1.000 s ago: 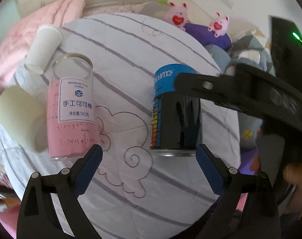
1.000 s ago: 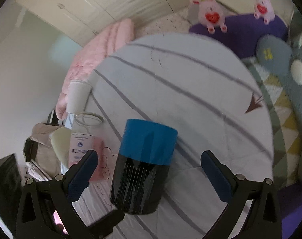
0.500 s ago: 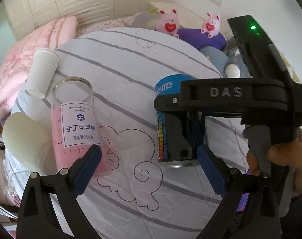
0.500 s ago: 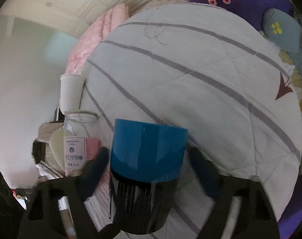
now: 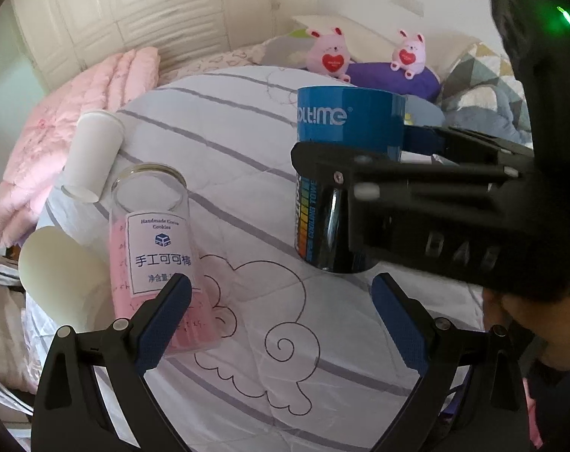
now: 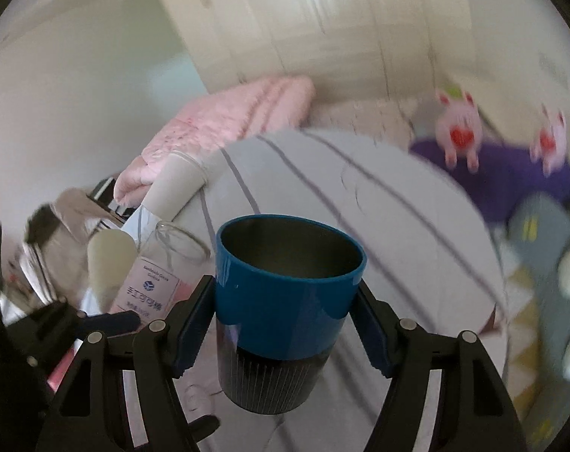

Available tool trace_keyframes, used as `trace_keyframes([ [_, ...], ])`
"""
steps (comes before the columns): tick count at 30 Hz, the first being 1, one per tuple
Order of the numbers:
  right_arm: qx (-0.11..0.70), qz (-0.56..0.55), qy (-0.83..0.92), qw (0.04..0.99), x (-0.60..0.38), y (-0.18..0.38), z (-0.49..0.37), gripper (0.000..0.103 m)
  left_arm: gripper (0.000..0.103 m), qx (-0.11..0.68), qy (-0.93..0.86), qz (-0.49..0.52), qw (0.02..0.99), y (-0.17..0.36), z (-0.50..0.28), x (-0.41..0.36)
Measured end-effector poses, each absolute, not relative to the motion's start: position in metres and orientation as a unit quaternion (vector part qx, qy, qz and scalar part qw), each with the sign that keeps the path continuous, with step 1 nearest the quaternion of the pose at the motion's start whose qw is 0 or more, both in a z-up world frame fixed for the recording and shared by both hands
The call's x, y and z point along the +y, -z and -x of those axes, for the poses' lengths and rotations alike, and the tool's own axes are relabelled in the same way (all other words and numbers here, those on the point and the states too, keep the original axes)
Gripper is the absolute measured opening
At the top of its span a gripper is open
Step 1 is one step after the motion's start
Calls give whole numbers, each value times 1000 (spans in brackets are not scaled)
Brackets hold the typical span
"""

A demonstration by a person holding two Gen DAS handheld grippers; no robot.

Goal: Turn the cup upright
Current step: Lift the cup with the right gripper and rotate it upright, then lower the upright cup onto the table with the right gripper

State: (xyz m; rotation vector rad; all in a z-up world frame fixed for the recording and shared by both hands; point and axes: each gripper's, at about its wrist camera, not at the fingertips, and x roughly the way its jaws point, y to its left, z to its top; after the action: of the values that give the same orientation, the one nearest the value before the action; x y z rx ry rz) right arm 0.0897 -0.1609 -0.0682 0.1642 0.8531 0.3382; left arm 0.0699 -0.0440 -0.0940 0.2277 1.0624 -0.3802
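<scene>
Both blue pads of right gripper (image 6: 285,324) clamped on cup (image 6: 285,301), raised clear of bed (image 5: 247,150), mouth up; left gripper (image 5: 281,320) spread, idle; next, judged: lower base flat, then release.

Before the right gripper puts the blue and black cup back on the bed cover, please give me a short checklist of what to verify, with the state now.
1. Right gripper shut on the cup: ok, both pads press its sides.
2. Cup mouth faces up: ok, the open inside shows in the right wrist view.
3. Cup clear of the bed cover: cannot tell.
4. Glass jar apart from the cup: ok, a gap shows.
5. Left gripper open and holding nothing: ok.
6. Fallen paper cup away from the landing spot: ok.
</scene>
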Motion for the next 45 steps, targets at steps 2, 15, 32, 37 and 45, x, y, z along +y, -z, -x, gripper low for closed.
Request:
trace_keyframes([
  [2, 391, -52, -170, 903, -155, 71, -88, 71, 98, 498, 177, -106, 842, 94, -70, -42],
  [15, 363, -18, -179, 914, -151, 72, -71, 71, 98, 492, 170, -123, 845, 94, -64, -44],
  [32, 359, 2, -195, 913, -142, 76, -55, 71, 98, 481, 158, -126, 853, 91, -45, -37],
  [37, 355, 17, -199, 913, -136, 73, -50, 71, 98, 481, 154, -129, 854, 90, -40, -34],
  [45, 339, 24, -206, 918, -133, 71, -43, 70, 98, 480, 146, -118, 857, 88, -34, -25],
])
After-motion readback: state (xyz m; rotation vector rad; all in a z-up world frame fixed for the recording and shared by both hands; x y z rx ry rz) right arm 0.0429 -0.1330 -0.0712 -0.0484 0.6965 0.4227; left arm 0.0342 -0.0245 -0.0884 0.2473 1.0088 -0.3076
